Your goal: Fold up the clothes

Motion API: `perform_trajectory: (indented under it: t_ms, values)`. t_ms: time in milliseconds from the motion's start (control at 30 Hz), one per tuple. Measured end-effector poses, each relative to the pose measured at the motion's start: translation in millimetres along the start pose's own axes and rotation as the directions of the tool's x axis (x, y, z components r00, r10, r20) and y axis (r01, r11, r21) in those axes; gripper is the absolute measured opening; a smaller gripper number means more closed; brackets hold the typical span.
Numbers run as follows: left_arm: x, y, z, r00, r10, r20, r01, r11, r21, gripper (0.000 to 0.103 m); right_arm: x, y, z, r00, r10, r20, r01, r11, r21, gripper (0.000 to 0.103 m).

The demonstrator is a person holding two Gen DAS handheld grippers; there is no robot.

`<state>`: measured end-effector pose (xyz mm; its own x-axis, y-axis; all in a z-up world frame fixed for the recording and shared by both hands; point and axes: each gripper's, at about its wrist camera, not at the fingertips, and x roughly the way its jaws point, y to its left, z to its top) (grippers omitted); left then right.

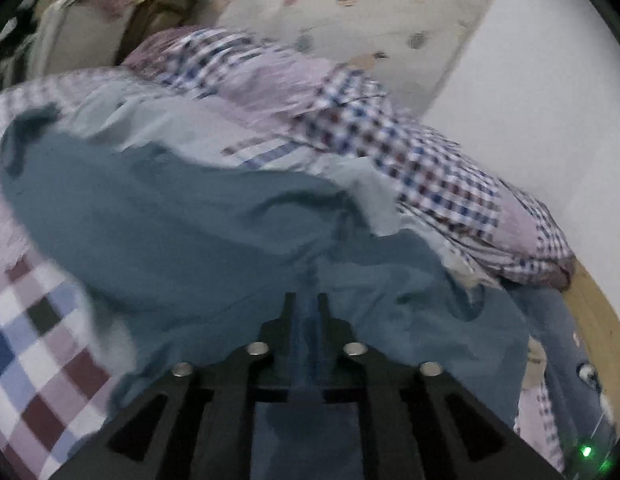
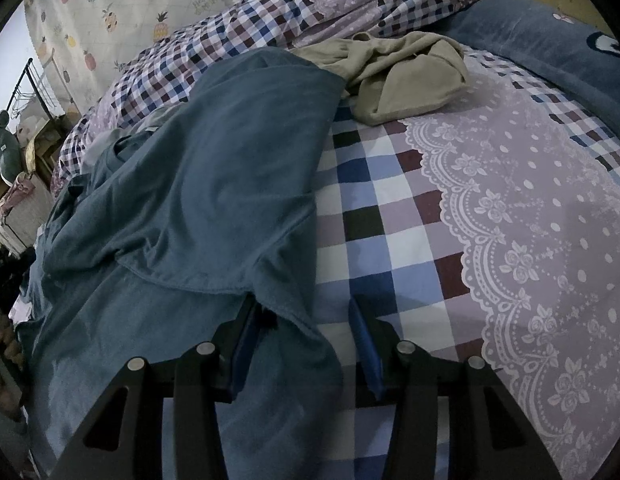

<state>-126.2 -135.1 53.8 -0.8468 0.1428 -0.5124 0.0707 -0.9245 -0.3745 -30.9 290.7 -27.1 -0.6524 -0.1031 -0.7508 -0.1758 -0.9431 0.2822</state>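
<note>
A teal garment (image 1: 198, 220) lies rumpled on the bed; the left wrist view is blurred. My left gripper (image 1: 307, 306) is shut on a fold of it, and the cloth puckers toward the tips. In the right wrist view the same teal garment (image 2: 214, 152) lies folded over itself along the left side of the checked bedsheet (image 2: 389, 208). My right gripper (image 2: 304, 316) is open, and an edge of the teal cloth drapes down between its fingers. A crumpled beige garment (image 2: 401, 76) lies farther back.
A bunched checked quilt (image 2: 230, 36) lies along the back of the bed. A blue pillow (image 2: 549, 52) sits at the far right. A light blue cloth (image 1: 182, 128) lies under the teal garment. The wooden bed frame (image 1: 597, 320) and a white wall (image 1: 529, 80) lie beyond the bed.
</note>
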Motion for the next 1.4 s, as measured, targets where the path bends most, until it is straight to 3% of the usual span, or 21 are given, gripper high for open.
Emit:
perform_trajectory:
  t_ms: [33, 67, 167, 333, 467, 567, 633, 733, 800, 833, 967, 1067, 1100, 1233, 1333, 1400]
  values:
    - [4, -1, -1, 1.0, -0.013, -0.019, 0.013, 1.0, 0.016, 0.044, 0, 0, 0, 1.0, 0.0, -0.001, 0.0, 1.0, 0.001, 0.049]
    - [8, -1, -2, 0.999, -0.025, -0.039, 0.027, 0.999, 0.032, 0.048, 1, 0, 0, 1.0, -0.001, -0.002, 0.001, 1.0, 0.0, 0.049]
    - [20, -4, -5, 0.994, -0.05, -0.093, 0.057, 0.995, 0.079, 0.048, 2, 0, 1, 1.0, -0.003, -0.005, 0.003, 1.0, -0.003, 0.049]
    - [43, -9, 8, 0.993, 0.012, -0.119, -0.001, 0.996, 0.088, 0.048, 2, 0, 2, 1.0, -0.004, -0.006, 0.004, 1.0, -0.003, 0.049]
    - [47, 0, 14, 0.992, 0.071, -0.106, -0.07, 0.997, 0.011, 0.028, 2, 0, 2, 1.0, -0.004, -0.006, 0.004, 1.0, -0.003, 0.049]
    - [48, -3, 9, 0.992, 0.057, -0.115, -0.053, 0.998, 0.032, 0.031, 3, 0, 2, 1.0, -0.004, -0.006, 0.004, 1.0, -0.004, 0.049]
    - [50, -7, 7, 0.991, 0.045, -0.129, -0.036, 0.997, 0.072, 0.037, 3, 0, 2, 1.0, -0.005, -0.006, 0.005, 1.0, -0.005, 0.049]
    - [55, -4, 10, 0.991, 0.037, -0.125, -0.03, 0.998, 0.058, 0.037, 3, 0, 2, 1.0, -0.006, -0.006, 0.006, 1.0, -0.006, 0.049]
    - [58, 0, 14, 0.991, 0.052, -0.12, -0.048, 0.998, 0.035, 0.021, 3, -1, 2, 1.0, -0.004, -0.007, 0.004, 1.0, -0.005, 0.049]
    - [56, 5, 16, 0.992, 0.059, -0.111, -0.058, 0.998, 0.01, 0.003, 3, -1, 2, 1.0, -0.004, -0.007, 0.004, 1.0, -0.005, 0.049]
    - [19, 19, 15, 0.998, 0.057, 0.018, -0.055, 0.994, -0.094, 0.003, 3, -2, 2, 1.0, 0.0, -0.006, 0.0, 1.0, -0.002, 0.049]
    - [-16, 26, -1, 0.991, 0.076, 0.109, -0.06, 0.987, -0.147, 0.003, 3, -2, 2, 1.0, 0.003, -0.005, -0.003, 1.0, 0.003, 0.049]
    - [-22, 30, -11, 0.99, 0.086, 0.109, -0.068, 0.985, -0.159, 0.003, 3, -1, 2, 1.0, 0.003, -0.005, -0.003, 1.0, 0.002, 0.049]
    - [-10, 52, -34, 0.995, 0.094, -0.032, -0.099, 0.964, -0.245, 0.003, 2, -2, 3, 1.0, 0.0, -0.002, 0.0, 1.0, -0.003, 0.049]
    - [-15, 52, -33, 0.993, 0.106, -0.054, -0.116, 0.962, -0.248, 0.011, 1, -3, 3, 1.0, 0.005, 0.004, -0.005, 1.0, 0.003, 0.048]
    - [-24, 44, -30, 0.989, 0.128, -0.069, -0.14, 0.969, -0.204, 0.032, 1, -3, 3, 1.0, 0.01, 0.005, -0.01, 1.0, 0.006, 0.048]
